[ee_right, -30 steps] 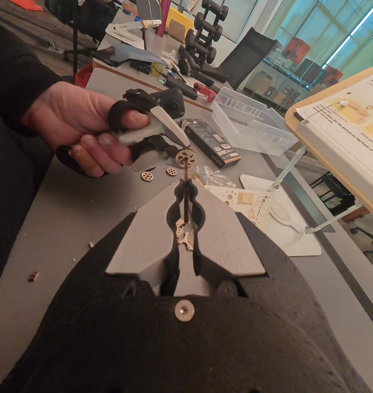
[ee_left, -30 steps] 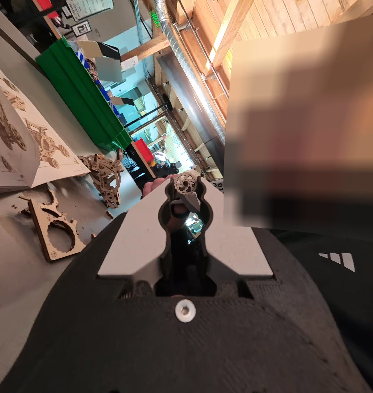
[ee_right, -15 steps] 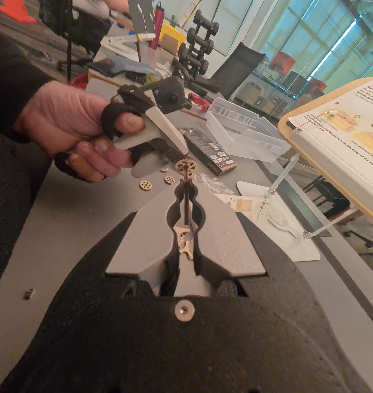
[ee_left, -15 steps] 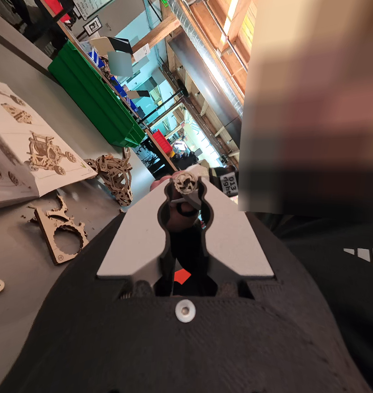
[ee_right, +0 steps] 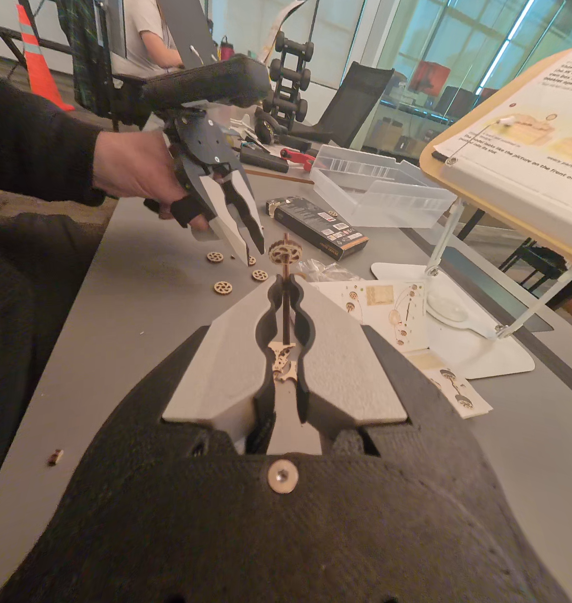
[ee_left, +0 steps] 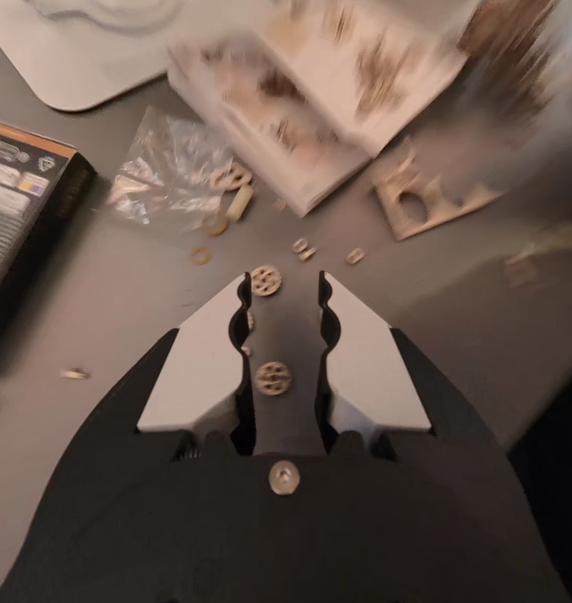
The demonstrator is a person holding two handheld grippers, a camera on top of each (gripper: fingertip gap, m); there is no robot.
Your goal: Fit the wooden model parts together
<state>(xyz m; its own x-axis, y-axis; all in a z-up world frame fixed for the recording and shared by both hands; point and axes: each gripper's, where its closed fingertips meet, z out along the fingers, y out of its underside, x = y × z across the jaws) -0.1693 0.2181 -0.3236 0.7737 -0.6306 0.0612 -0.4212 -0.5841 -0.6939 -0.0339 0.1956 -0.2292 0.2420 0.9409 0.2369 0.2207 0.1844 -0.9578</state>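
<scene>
My right gripper (ee_right: pixel 286 279) is shut on a thin wooden axle (ee_right: pixel 286 310) and holds it upright above the table. A small wooden gear wheel (ee_right: pixel 285 253) sits on the axle's top end, and another wooden gear piece (ee_right: pixel 283 362) shows between the fingers at its lower end. My left gripper (ee_left: pixel 283 275) is open and empty, pointing down at the grey table. Two loose wooden wheels (ee_left: pixel 266 280) (ee_left: pixel 274 378) lie between and just beyond its fingers. In the right wrist view the left gripper (ee_right: pixel 254 256) hangs over several loose wheels (ee_right: pixel 223 287).
A black box (ee_right: pixel 317 226), a crumpled plastic bag (ee_left: pixel 167 176), a blurred instruction booklet (ee_left: pixel 310 114) and a punched wooden sheet (ee_left: pixel 431 202) lie on the table. A clear plastic bin (ee_right: pixel 376 186) and a white stand (ee_right: pixel 473 352) with a tilted instruction board are at the right. My hands' fingertips stand some 15 centimetres from each other.
My left gripper let go of the small wheel, which stays on the axle's top. It swung down toward the table and opened. The right gripper still holds the axle.
</scene>
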